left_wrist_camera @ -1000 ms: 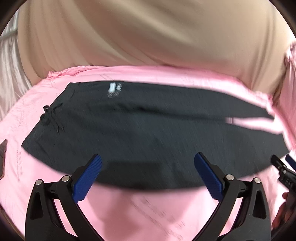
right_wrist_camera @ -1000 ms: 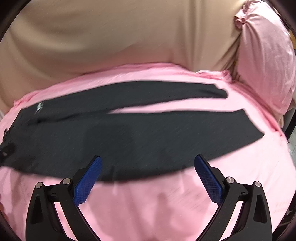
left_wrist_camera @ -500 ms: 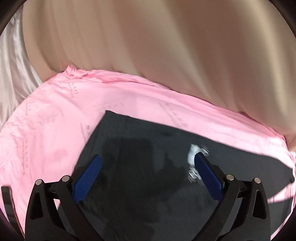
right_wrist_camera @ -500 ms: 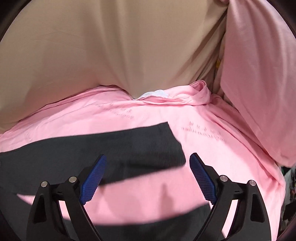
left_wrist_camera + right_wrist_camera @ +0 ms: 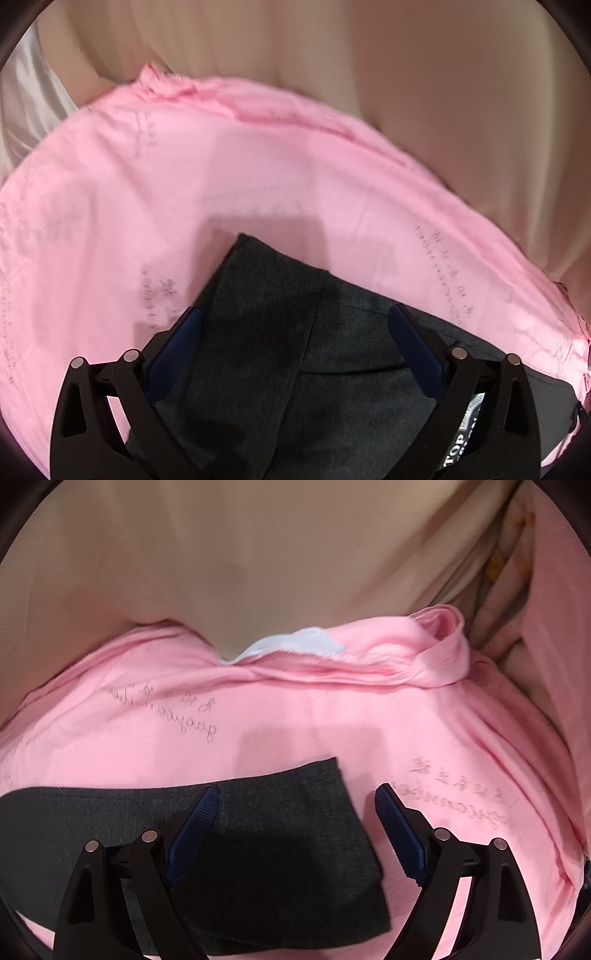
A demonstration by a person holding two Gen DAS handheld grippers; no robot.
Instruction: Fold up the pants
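We see the dark pants (image 5: 280, 332) lying flat on the pink sheet (image 5: 258, 173), a beige curtain (image 5: 258, 554) behind. Our left gripper (image 5: 295, 328) hangs wide over one corner of them, our right gripper (image 5: 295, 808) wide over a leg end (image 5: 306, 834); neither holds anything.

The pants (image 5: 280, 362) run off the lower edge in both views, and their white label (image 5: 467, 430) hides partly behind a finger.

"TOP" on the pants' label (image 5: 466, 428)
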